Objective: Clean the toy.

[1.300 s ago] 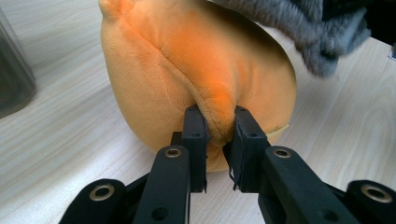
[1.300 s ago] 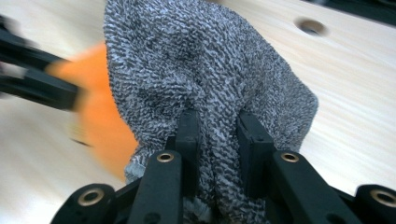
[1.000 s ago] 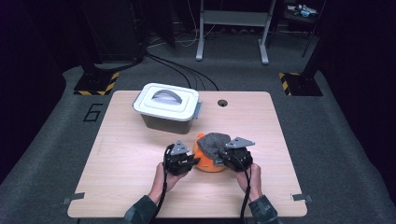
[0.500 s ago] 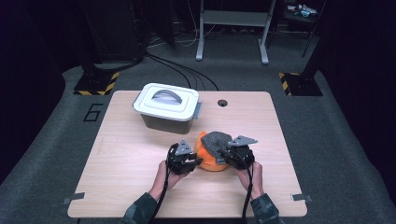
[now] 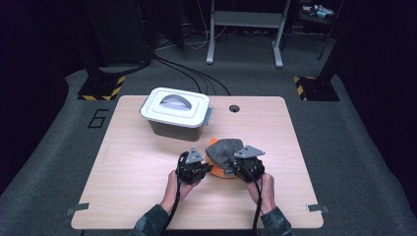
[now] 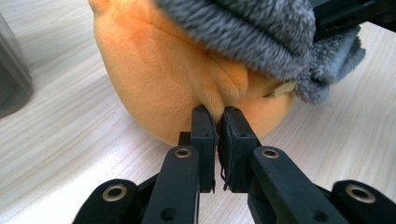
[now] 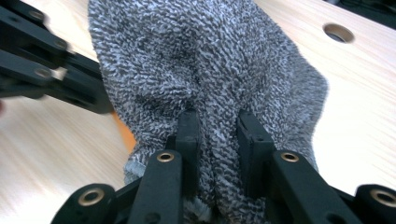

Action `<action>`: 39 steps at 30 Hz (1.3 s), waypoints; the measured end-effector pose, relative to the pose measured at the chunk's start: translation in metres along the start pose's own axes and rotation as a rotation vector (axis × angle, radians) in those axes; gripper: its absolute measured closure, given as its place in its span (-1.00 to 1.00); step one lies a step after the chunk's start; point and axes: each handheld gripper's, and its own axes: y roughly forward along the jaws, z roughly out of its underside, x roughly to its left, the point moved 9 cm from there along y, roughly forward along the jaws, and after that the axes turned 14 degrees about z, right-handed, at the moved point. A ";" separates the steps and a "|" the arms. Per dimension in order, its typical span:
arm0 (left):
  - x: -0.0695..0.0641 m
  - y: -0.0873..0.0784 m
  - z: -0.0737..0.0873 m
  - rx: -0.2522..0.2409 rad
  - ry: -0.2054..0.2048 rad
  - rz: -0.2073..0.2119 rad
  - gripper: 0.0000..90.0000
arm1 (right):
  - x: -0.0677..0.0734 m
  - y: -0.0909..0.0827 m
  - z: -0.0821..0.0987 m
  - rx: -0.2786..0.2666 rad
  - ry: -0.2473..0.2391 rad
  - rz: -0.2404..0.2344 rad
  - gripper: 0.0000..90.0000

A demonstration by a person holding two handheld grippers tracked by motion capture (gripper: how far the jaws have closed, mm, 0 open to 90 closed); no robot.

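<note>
Orange plush toy (image 6: 177, 70) lies near the table's (image 5: 123, 172) front edge, its long axis running jaw to jaw. Left gripper (image 6: 217, 122) has just closed, pinching an orange fold. Right gripper (image 7: 218, 122) clamps the grey cloth (image 7: 210, 60) draped over it.

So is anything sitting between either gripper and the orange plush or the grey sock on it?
Nothing visible. The left gripper is already pinched shut on a fold of the orange plush, and the right gripper is clamped on the grey sock draped over it.
</note>
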 end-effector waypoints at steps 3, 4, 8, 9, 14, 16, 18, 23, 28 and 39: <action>0.001 0.000 0.000 -0.004 -0.002 0.001 0.87 | -0.011 0.002 0.008 0.012 0.035 -0.012 0.62; 0.001 0.000 0.000 -0.006 -0.002 0.000 0.87 | -0.015 0.003 0.010 0.017 0.040 -0.002 0.62; 0.000 0.001 0.000 -0.004 -0.001 0.007 0.87 | -0.030 0.010 0.023 0.052 0.073 0.022 0.62; 0.000 0.001 0.000 -0.003 0.000 0.007 0.87 | -0.034 0.013 0.027 0.067 0.080 0.022 0.62; -0.001 0.000 -0.002 0.001 0.028 0.018 0.75 | -0.042 0.021 0.040 0.088 0.111 0.016 0.62; 0.002 -0.002 -0.004 0.010 0.044 -0.016 0.37 | -0.042 0.021 0.039 0.092 0.122 0.024 0.62; 0.002 -0.003 -0.005 0.022 0.070 -0.015 0.03 | -0.045 0.021 0.041 0.097 0.103 0.025 0.62; 0.002 0.008 -0.007 0.062 0.158 -0.031 -0.07 | -0.045 0.022 0.039 0.088 0.118 0.020 0.62; 0.002 0.011 -0.010 0.029 0.156 -0.030 0.46 | -0.046 0.022 0.039 0.096 0.117 0.025 0.62; -0.002 0.009 -0.012 0.026 0.177 -0.052 0.74 | -0.025 -0.010 -0.024 -0.023 0.009 0.038 0.60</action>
